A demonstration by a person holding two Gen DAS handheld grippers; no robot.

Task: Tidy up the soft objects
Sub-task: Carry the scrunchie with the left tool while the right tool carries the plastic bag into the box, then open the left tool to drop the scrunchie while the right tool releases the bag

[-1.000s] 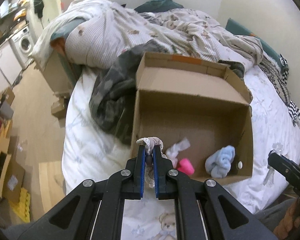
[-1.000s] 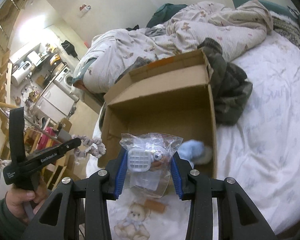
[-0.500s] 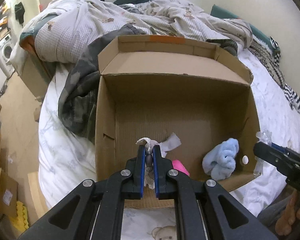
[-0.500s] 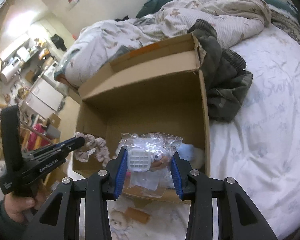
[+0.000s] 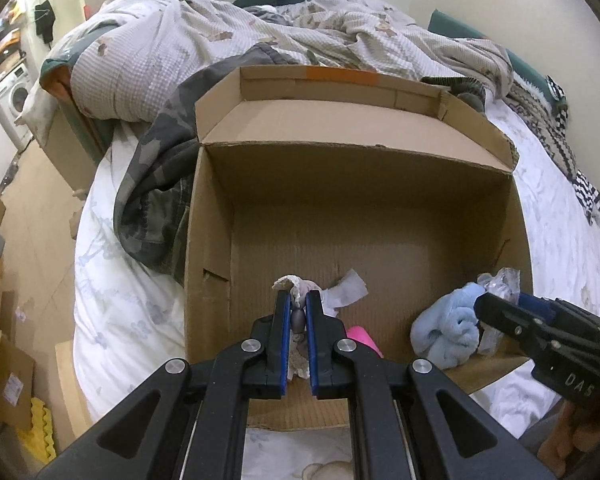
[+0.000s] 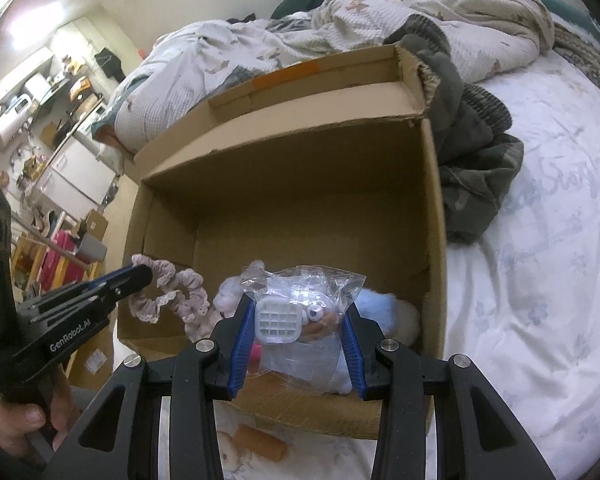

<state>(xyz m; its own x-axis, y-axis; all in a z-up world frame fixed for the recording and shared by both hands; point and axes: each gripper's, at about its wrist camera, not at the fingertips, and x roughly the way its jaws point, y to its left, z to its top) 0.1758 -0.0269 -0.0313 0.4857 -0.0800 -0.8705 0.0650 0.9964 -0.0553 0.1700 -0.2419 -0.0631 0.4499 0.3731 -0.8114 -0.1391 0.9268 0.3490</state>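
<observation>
While both tongs reach over the cardboard box (image 5: 212, 240) on the bed (image 6: 540, 280) | left tongs (image 5: 298, 308) pinch the lace-edged scrunchie (image 6: 172, 292) above the box's near-left corner | right tongs (image 6: 298, 322) clamp the clear plastic packet (image 6: 300, 292) over the blue plush (image 5: 448, 332) lying inside.

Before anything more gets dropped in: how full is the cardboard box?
Mostly empty. The cardboard box shows bare floor, with only a blue cloth, a pink item and a white scrap near its front.
</observation>
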